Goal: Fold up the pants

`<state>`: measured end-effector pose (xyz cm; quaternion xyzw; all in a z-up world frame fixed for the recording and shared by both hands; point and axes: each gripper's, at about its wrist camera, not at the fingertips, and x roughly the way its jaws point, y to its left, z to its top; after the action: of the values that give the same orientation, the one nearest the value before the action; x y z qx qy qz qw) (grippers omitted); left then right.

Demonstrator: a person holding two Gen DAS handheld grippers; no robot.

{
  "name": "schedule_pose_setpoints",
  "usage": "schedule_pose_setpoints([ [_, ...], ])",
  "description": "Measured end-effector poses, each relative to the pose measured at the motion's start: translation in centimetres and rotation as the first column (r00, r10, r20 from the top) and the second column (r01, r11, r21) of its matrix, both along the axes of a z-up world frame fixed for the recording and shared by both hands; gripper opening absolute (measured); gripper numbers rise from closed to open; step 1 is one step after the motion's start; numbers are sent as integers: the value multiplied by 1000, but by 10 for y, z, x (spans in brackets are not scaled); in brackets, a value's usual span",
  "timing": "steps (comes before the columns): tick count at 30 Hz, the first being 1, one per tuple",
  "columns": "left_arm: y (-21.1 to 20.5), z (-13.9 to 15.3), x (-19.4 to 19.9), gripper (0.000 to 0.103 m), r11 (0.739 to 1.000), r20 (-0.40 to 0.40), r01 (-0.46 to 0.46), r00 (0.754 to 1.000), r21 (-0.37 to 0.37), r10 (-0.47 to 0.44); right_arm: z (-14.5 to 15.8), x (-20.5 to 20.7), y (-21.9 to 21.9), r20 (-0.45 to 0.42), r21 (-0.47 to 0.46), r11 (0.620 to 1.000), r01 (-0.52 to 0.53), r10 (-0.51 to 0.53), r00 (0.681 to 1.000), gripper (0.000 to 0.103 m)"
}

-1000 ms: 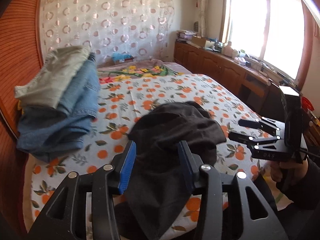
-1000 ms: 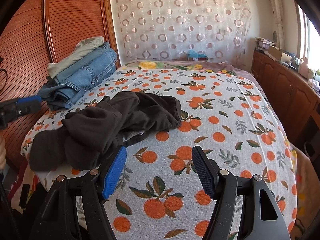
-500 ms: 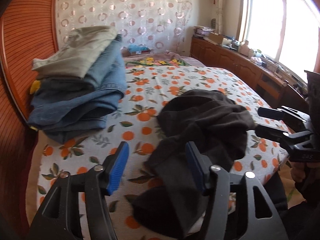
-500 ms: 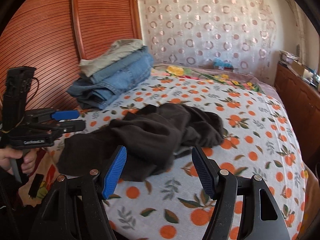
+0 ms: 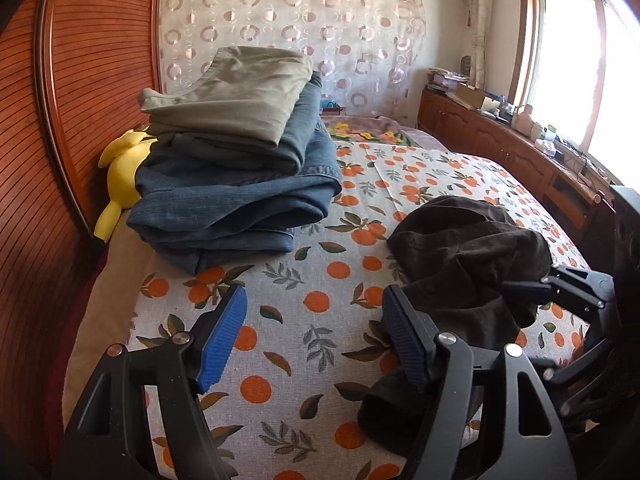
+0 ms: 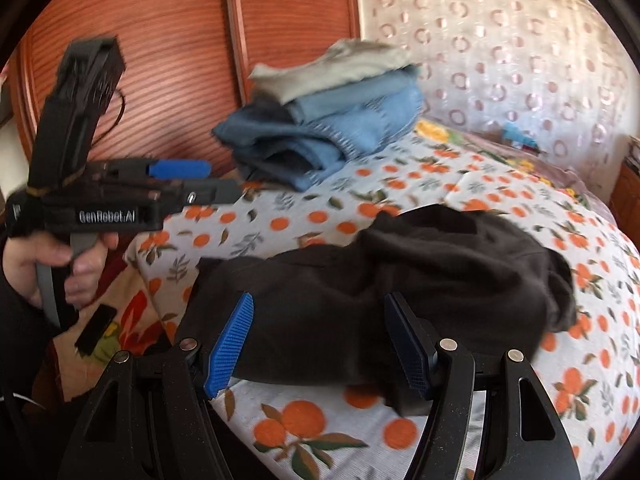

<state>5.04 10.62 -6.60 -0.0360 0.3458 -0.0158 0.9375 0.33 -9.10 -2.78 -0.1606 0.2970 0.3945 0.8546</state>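
Crumpled black pants point(image 5: 468, 264) lie on the orange-print bed sheet point(image 5: 320, 280), also seen in the right wrist view point(image 6: 420, 280). My left gripper point(image 5: 314, 336) is open and empty above the sheet, just left of the pants' near end. It shows from the side at the left in the right wrist view point(image 6: 196, 180). My right gripper point(image 6: 320, 340) is open and empty, its jaws spread over the near edge of the pants. It shows at the right in the left wrist view point(image 5: 532, 292).
A stack of folded jeans and grey-green trousers point(image 5: 240, 160) sits at the bed's left side, also in the right wrist view point(image 6: 328, 120). A yellow plush toy point(image 5: 120, 176) lies beside it. A slatted wooden wardrobe point(image 5: 60, 120) stands left; a wooden counter point(image 5: 520, 152) runs under the window.
Both grippers have swung left: the left one now looks at the folded stack and bare sheet, the right one has moved over the near edge of the black pants. Both stayed open.
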Motion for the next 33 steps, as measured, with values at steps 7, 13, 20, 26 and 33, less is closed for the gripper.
schedule_pose_setpoints([
  [7, 1, -7, 2, 71, 1000, -17, -4, 1000, -7, 4, -15, 18, 12, -17, -99, 995, -24, 22, 1000, 41],
  [13, -2, -7, 5, 71, 1000, -19, 0, 1000, -7, 0, 38, 43, -23, 38, 50, 998, 23, -25, 999, 7],
  [20, -23, -1, 14, 71, 999, -6, 48, 999, -3, -48, 103, 105, -142, 84, 219, 924, 314, -339, 937, 7],
  [26, -64, 2, 30, 71, 990, -6, 140, 990, 10, -140, 83, 135, -237, 38, 187, 802, 567, -583, 812, 7],
  [33, -114, -1, 61, 71, 969, -30, 246, 969, 25, -245, 42, 139, -267, -6, 143, 725, 674, -680, 733, 31],
])
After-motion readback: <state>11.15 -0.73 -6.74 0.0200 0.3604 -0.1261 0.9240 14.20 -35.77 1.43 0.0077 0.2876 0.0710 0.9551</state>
